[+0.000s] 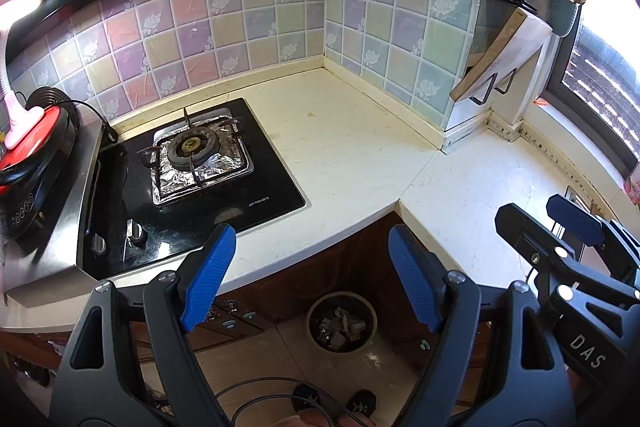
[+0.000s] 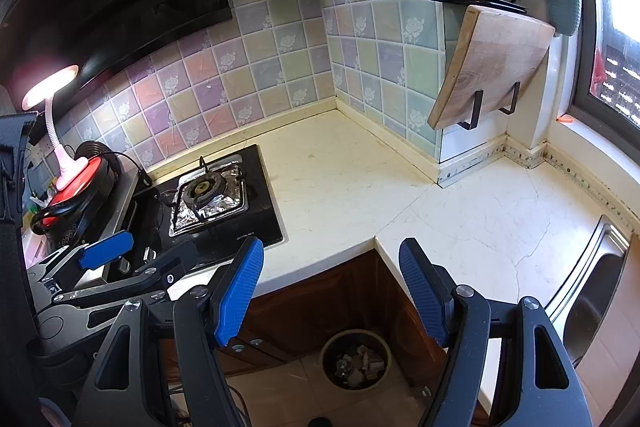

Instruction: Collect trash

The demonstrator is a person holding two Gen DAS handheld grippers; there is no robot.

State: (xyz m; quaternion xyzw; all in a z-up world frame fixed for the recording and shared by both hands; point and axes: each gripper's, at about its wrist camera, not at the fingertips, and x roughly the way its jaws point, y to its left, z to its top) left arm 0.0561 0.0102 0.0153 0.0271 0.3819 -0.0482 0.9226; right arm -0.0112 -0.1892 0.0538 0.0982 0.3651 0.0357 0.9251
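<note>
The left gripper (image 1: 310, 277) is held with its blue-padded jaws spread wide and nothing between them. The right gripper (image 2: 332, 293) is likewise spread wide and empty. Both are held above the floor in front of the countertop (image 1: 352, 147), side by side.

Below the countertop's inner corner, on the tiled floor against the brown cabinet fronts (image 1: 348, 267), a round dark trash bin (image 1: 341, 321) is seen from above. It has a dull olive rim and is partly filled with crumpled grey and pale scraps; what the scraps are cannot be told. In the right wrist view the same bin (image 2: 355, 359) lies under the gap between the spread jaws, with brownish and whitish pieces showing inside.

Beyond the bin, the cream countertop forms an L, lightly stained and cracked. At its left end a black gas hob (image 1: 192, 187) is set in, its burner wrapped in foil (image 1: 200, 167). Left of the hob, a pink lamp (image 1: 16, 67) stands on a red-and-black appliance (image 1: 36, 147). At the countertop's right end a steel sink (image 2: 596, 291) is partly visible. Behind the countertop, pastel flowered tiles (image 1: 248, 23) cover the wall, and a wooden cutting board (image 2: 492, 63) hangs in a black rack.
</note>
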